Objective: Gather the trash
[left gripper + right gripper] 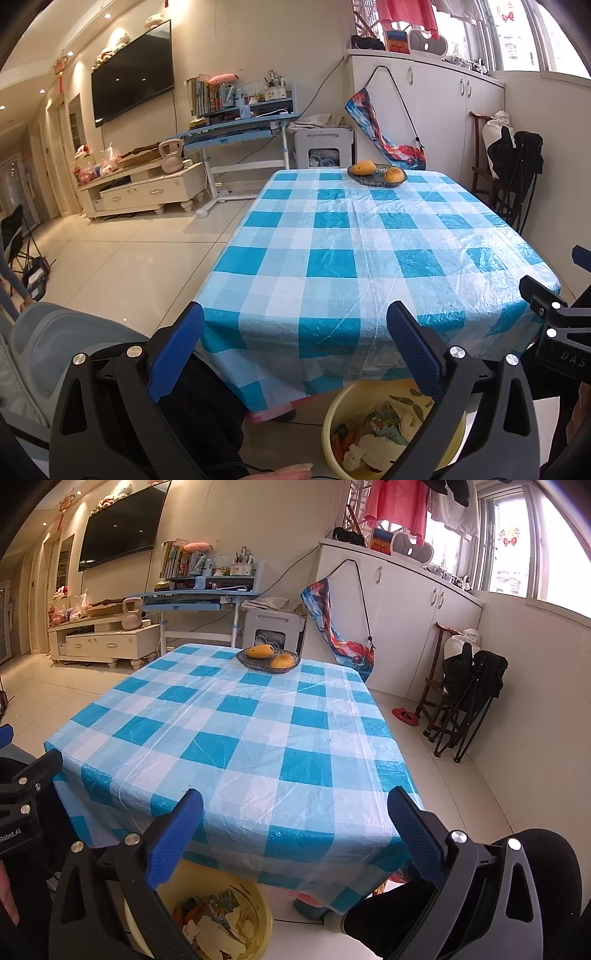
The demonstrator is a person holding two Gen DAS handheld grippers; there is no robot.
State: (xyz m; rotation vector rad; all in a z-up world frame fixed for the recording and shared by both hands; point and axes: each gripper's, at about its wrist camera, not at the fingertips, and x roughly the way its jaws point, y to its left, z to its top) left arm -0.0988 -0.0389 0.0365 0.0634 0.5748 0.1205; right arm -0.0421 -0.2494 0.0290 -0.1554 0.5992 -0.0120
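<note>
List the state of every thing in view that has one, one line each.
left gripper: open, empty
right gripper: open, empty
yellow bin: on the floor at the table's near edge, holding paper scraps and peels
table: covered by a blue checked cloth, no trash on it
fruit dish: at the far end, holding two mangoes
TV: off
white cabinet: doors shut
</note>
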